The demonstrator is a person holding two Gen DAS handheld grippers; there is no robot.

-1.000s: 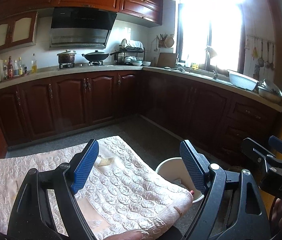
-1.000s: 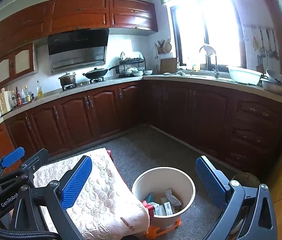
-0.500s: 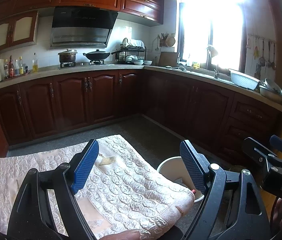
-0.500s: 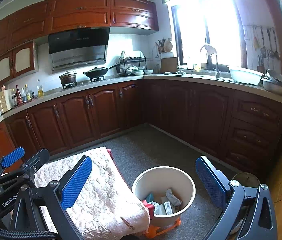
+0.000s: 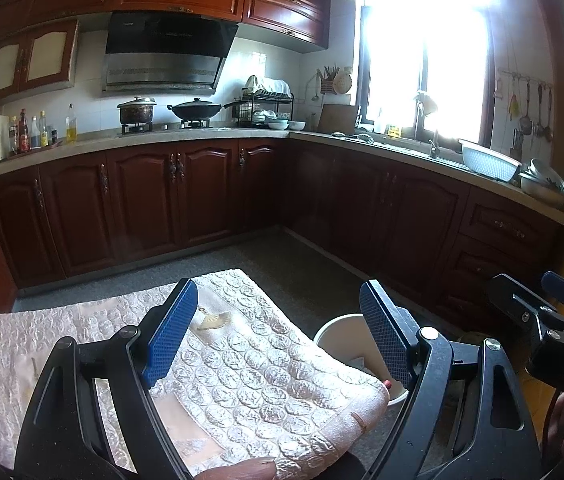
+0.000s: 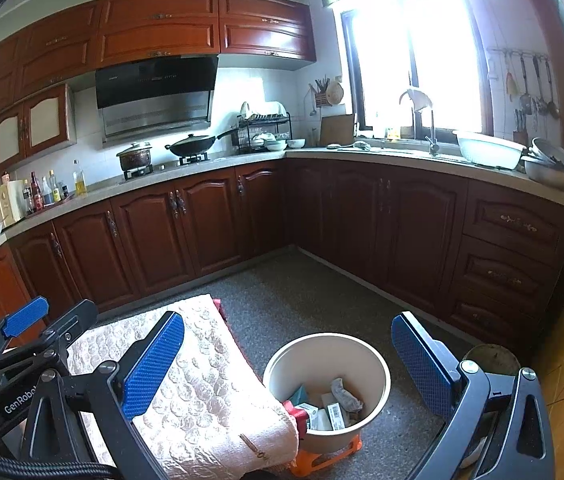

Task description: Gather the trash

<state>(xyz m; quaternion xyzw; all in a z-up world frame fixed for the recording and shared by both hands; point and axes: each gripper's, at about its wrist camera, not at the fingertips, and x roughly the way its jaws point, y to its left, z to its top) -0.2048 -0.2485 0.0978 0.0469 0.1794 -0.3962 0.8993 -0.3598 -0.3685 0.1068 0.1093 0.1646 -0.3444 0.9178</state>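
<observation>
A: Over to the left gripper (image 5: 277, 332). Jaws spread wide, nothing between the blue pads, hovering above the pale quilted cloth (image 5: 249, 364).

B: Same on the right gripper (image 6: 288, 364): released, empty, poised over the white bin (image 6: 282, 368).

A: And the trash (image 6: 328, 404)?

B: Down inside that bin: cartons, a crumpled grey scrap, something red against the near wall. Bin on the grey floor, right beside the cloth's corner, perched on an orange base (image 6: 322, 456).

A: One small tan scrap (image 5: 211, 322) lying on the cloth.

Bin (image 5: 336, 330) partly hidden behind quilted cloth (image 5: 241, 360), bin's trash (image 6: 330, 404) too small to identify
</observation>
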